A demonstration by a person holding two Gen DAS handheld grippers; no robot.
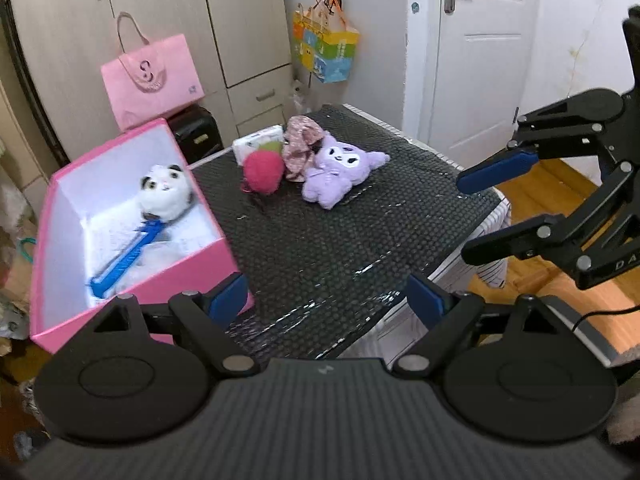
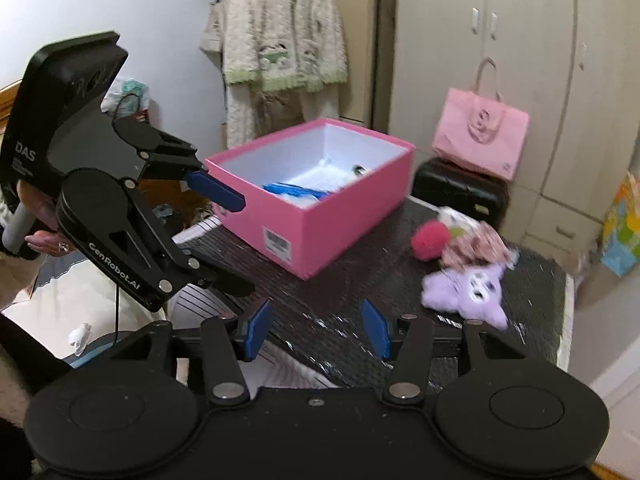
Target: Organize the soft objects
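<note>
A pink box (image 1: 192, 268) stands on the left of the black-matted table (image 1: 320, 240). In it lie a white panda plush (image 1: 164, 192) and a blue toy (image 1: 128, 256). A purple plush (image 1: 340, 172), a red pompom ball (image 1: 262, 174) and a pink patterned cloth (image 1: 300, 148) lie together at the table's far side. My left gripper (image 1: 326, 300) is open and empty over the near table edge. My right gripper (image 2: 316, 328) is open and empty, left of the purple plush (image 2: 468, 288). The box (image 2: 320, 220) sits ahead of it.
A white tissue pack (image 1: 256, 142) lies behind the ball. A pink bag (image 1: 152, 80) sits on a black case (image 1: 196, 132) by the wardrobe. A colourful bag (image 1: 324, 48) hangs on the wall. A white door (image 1: 476, 60) is at the right.
</note>
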